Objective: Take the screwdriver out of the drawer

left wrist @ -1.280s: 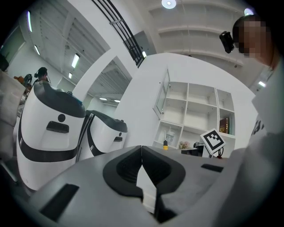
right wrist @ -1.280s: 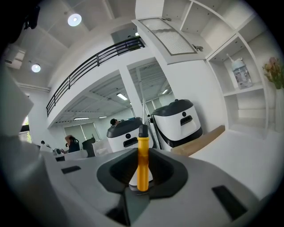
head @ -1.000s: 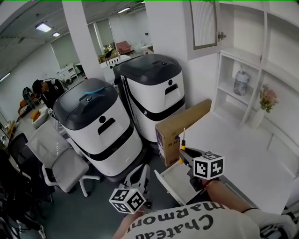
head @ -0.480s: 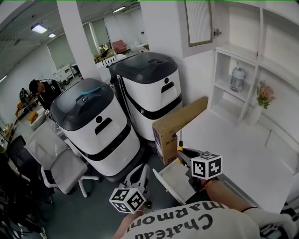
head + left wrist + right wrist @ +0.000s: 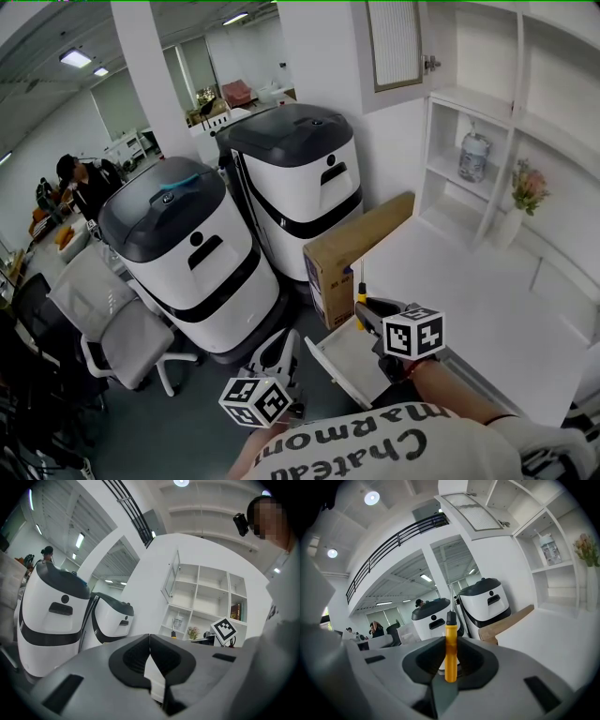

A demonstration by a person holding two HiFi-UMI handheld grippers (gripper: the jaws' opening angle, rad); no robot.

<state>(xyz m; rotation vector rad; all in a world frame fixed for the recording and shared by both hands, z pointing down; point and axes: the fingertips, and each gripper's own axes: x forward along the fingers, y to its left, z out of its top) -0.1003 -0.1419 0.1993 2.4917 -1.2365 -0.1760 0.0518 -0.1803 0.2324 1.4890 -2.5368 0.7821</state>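
Observation:
The screwdriver (image 5: 360, 298) has a yellow handle and stands upright, shaft up, above the open white drawer (image 5: 345, 364). My right gripper (image 5: 368, 315) is shut on its handle; in the right gripper view the handle (image 5: 450, 654) sits clamped between the jaws of that gripper (image 5: 450, 644). My left gripper (image 5: 277, 352) hangs lower left of the drawer, beside it. In the left gripper view that gripper (image 5: 150, 641) has its jaws shut together with nothing between them, and the screwdriver (image 5: 172, 633) shows small in the distance.
Two large white-and-black machines (image 5: 192, 253) (image 5: 300, 178) stand left of the drawer. A cardboard box (image 5: 361, 246) lies at the white counter's (image 5: 487, 309) edge. Shelves hold a bottle (image 5: 472, 157) and flowers (image 5: 527, 190). A grey chair (image 5: 122, 330) and a person (image 5: 82, 180) are at left.
The head view has shifted slightly. Both grippers and the screwdriver keep their places.

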